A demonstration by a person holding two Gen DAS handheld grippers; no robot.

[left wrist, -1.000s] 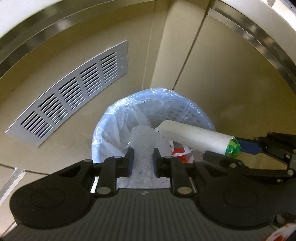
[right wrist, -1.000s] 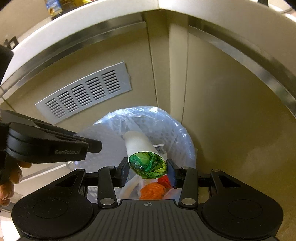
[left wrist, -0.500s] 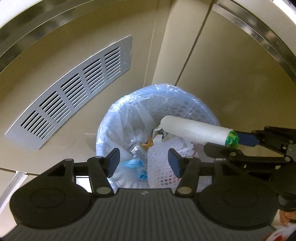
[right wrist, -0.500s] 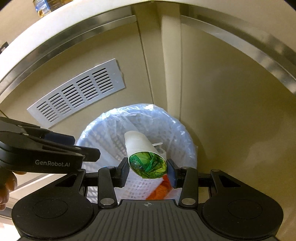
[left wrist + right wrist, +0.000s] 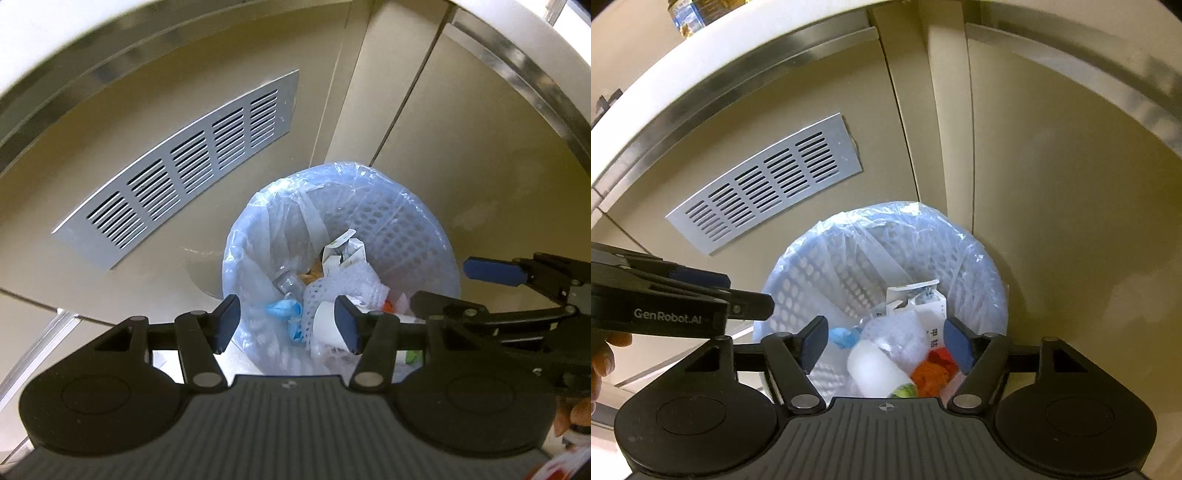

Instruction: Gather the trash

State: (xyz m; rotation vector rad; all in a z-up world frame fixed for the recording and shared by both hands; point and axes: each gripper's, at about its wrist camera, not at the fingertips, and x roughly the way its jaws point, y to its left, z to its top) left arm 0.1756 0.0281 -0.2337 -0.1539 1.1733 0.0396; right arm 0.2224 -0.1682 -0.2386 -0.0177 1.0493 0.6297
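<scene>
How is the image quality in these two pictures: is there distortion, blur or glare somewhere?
Left wrist view: strong fisheye bends the vent grille and the metal trim into arcs; the edges are soft. Right wrist view: same bending; the top edge is blurred, but the bin is sharp. The bin liner shines faintly in both views.

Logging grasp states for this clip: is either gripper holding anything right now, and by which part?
Nothing is held. The left gripper and right gripper are both open; the white paper cup with green inside lies loose in the bag-lined white mesh bin.

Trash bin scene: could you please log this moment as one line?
left gripper: open | right gripper: open | paper cup: lying in bin | both above bin
</scene>
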